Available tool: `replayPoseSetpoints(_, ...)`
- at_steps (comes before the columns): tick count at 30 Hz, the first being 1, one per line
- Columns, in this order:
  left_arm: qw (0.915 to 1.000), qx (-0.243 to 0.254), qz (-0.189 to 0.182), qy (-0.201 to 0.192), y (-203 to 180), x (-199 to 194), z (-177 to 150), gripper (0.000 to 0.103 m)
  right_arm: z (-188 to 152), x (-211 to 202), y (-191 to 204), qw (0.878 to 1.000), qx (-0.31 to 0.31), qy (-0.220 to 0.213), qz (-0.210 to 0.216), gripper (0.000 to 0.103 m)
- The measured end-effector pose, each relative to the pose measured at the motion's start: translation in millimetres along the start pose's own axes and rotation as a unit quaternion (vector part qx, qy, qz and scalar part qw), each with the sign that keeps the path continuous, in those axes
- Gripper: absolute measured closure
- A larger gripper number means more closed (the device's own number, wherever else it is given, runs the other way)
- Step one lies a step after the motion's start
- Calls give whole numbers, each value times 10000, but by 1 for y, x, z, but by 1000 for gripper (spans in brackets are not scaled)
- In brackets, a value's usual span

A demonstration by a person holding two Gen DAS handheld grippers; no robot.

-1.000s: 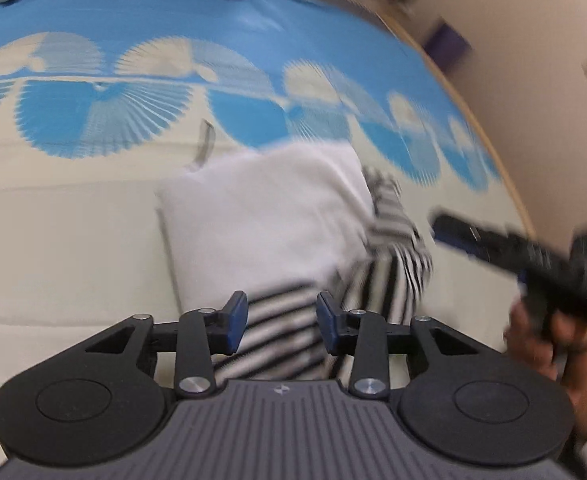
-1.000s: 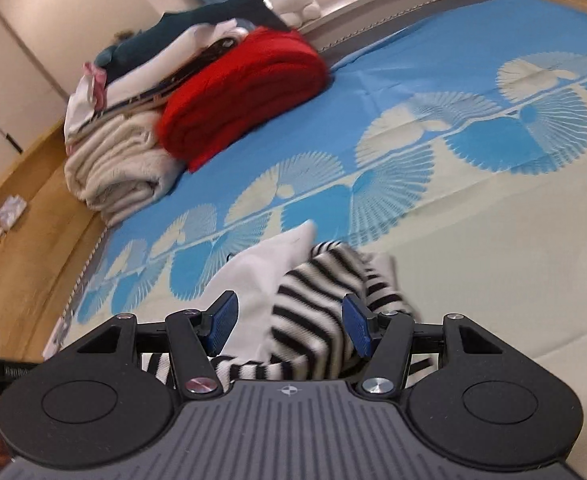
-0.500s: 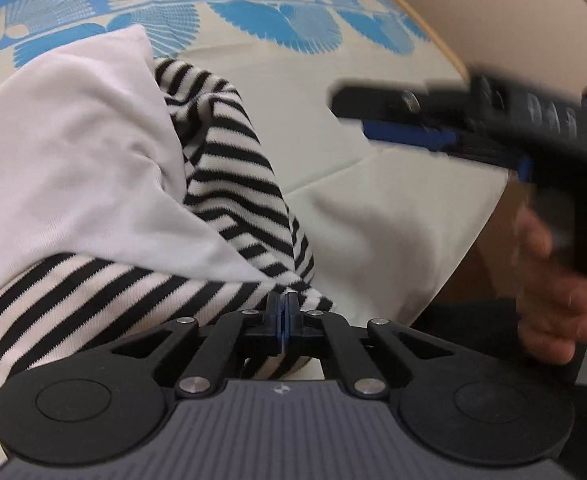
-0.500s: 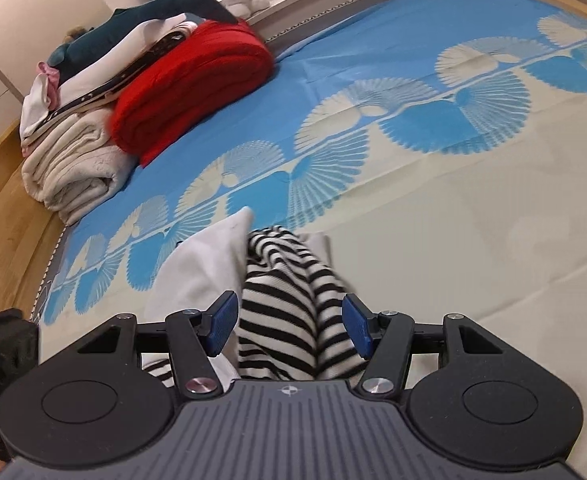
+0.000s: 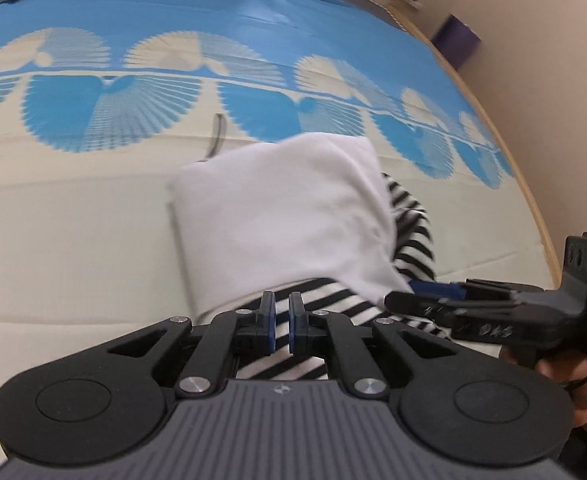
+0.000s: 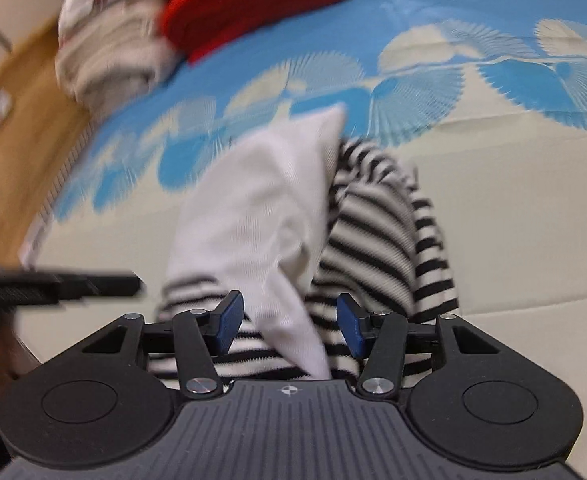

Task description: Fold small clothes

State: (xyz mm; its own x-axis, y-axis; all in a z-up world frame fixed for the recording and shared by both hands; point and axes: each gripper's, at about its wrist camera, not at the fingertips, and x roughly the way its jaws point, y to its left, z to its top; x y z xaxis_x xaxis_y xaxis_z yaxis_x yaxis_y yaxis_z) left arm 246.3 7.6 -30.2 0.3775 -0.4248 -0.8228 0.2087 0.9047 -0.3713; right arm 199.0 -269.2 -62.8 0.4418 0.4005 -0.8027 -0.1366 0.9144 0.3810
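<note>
striped garment with white garment on it: near bedsheet front edge, bare sheet all around | left gripper clamped on striped hem | right gripper closing, pads not pressing | right view blurred

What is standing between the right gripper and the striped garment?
Nothing visible. The right gripper is closing its jaws directly over the striped garment, whose white part lies between the fingers; the pads do not yet press it.
</note>
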Motion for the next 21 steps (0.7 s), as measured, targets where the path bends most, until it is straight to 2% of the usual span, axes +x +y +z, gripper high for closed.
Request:
replayPoseSetpoints(2,9999,-48,77,-42,7,-6,0,99,-2,8,6,9996,-127,99,-215,54)
replayPoseSetpoints(3,9999,-57,98,-56,6,-11,1,99,-2,9,7,9997,-135,85,-195,82)
replayPoseSetpoints(4,9999,-59,110,-59,5,-11,1,99,-1,6,6,9999,-118,43,-97,100)
replayPoseSetpoints(7,9999,-11,112,-75,-5,-11,1,99,5,-25,-2,9976,158,-614,277,101)
replayPoseSetpoints(9,10000,56,30,-76,-13,-9,1,99,7,-58,-20,9888,590,-1176,698,101)
replayPoseSetpoints(10,9999,101,-25,-70,-17,-7,1,99,6,-72,-29,9847,721,-1400,745,102)
replayPoseSetpoints(13,9991,339,-239,8,-34,2,1,95,-2,-105,-62,9785,1011,-1751,413,102)
replayPoseSetpoints(15,9980,560,-280,86,-47,9,0,93,-8,-111,-83,9786,1207,-1638,318,102)
replayPoseSetpoints(16,9972,673,-290,127,-54,13,-1,93,-11,-109,-89,9823,1159,-1459,202,101)
replayPoseSetpoints(18,9958,823,-348,206,-64,20,-2,93,-18,-99,-94,9899,906,-1093,-45,101)
replayPoseSetpoints(21,9943,948,-404,265,-74,27,-5,91,-23,-81,-84,9955,517,-777,-188,101)
